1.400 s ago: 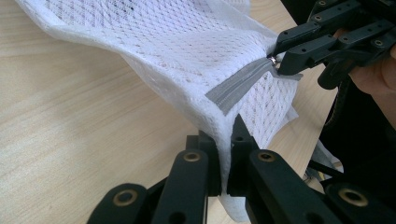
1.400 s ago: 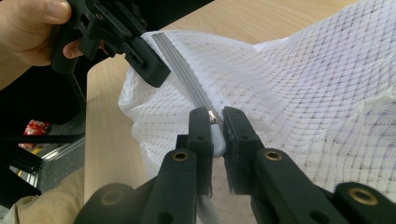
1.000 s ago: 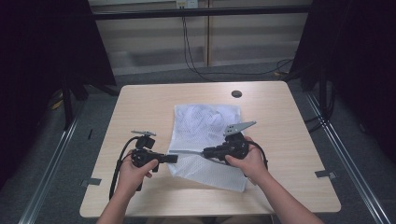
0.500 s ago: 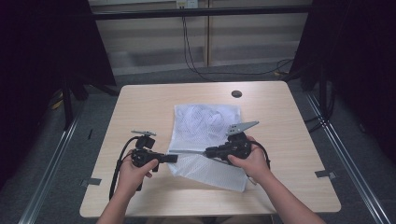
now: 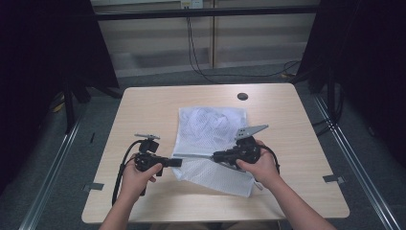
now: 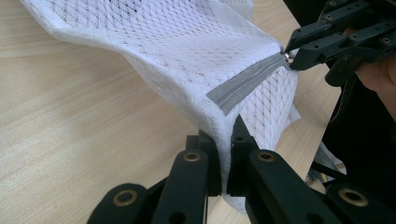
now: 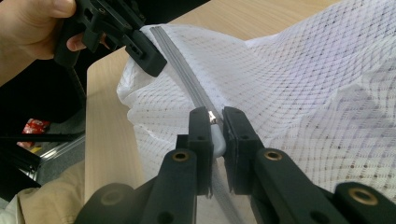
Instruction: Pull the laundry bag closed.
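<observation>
A pale wooden table [image 5: 153, 103] with rounded corners carries a white mesh laundry bag [image 5: 213, 129], which lies at its middle, well short of the small dark round plug [image 5: 242, 96] set in the far side. Along the bag's near edge runs a grey zipper tape [image 6: 245, 85], lifted taut off the wood between the two tools.

The left gripper [image 6: 225, 154] is clenched on the bag's mesh at the zipper's end, fabric pinched flat between its black jaws. The right gripper [image 7: 213, 122] is clenched on the small silver zipper pull [image 7: 212, 116], farther along the tape from that end.

The likely trouble: if the pull is drawn off the tape's line, the slider could jam or bite loose mesh; and the thin fabric may slip from the left jaws if tension rises, letting the whole bag drag across the table.

The high view gives the bag's full outline and both hands; it cannot resolve the pull. The right gripper view shows the metal tab between the jaws, while the left gripper view shows the mesh fold pinched.
</observation>
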`<control>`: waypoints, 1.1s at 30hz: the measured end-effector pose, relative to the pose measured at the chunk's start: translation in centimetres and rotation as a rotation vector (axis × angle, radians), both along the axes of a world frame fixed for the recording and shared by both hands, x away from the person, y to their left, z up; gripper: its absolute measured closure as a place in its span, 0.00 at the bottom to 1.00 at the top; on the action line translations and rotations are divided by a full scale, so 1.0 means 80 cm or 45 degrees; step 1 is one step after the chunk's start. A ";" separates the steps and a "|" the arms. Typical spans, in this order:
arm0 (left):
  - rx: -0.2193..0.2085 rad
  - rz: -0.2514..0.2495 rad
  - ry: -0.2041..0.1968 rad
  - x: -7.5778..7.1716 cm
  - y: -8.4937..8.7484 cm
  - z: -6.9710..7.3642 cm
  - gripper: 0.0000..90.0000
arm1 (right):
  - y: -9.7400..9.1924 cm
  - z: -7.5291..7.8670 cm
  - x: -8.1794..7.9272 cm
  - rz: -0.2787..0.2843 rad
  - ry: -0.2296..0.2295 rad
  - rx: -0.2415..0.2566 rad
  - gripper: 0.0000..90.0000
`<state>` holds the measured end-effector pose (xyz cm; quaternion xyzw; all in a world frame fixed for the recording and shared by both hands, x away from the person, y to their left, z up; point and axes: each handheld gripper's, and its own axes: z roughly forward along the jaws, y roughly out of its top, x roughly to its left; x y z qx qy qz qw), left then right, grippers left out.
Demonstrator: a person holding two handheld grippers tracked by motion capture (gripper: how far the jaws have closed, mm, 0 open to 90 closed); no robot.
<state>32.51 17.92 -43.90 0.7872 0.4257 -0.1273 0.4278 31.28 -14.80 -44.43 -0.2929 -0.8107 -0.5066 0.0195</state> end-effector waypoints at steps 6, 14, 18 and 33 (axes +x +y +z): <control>0.003 -0.003 -0.001 0.000 0.000 0.000 0.98 | -0.002 0.001 -0.002 0.001 0.000 0.001 0.92; -0.001 -0.005 -0.003 0.001 0.000 0.000 0.98 | -0.009 0.001 -0.003 -0.009 0.003 0.001 0.92; 0.002 0.003 -0.007 0.001 0.002 0.000 0.98 | -0.012 0.001 -0.003 -0.007 -0.001 -0.004 0.92; -0.005 -0.001 -0.012 0.001 0.002 0.001 0.98 | -0.024 -0.001 -0.005 -0.025 -0.006 0.001 0.92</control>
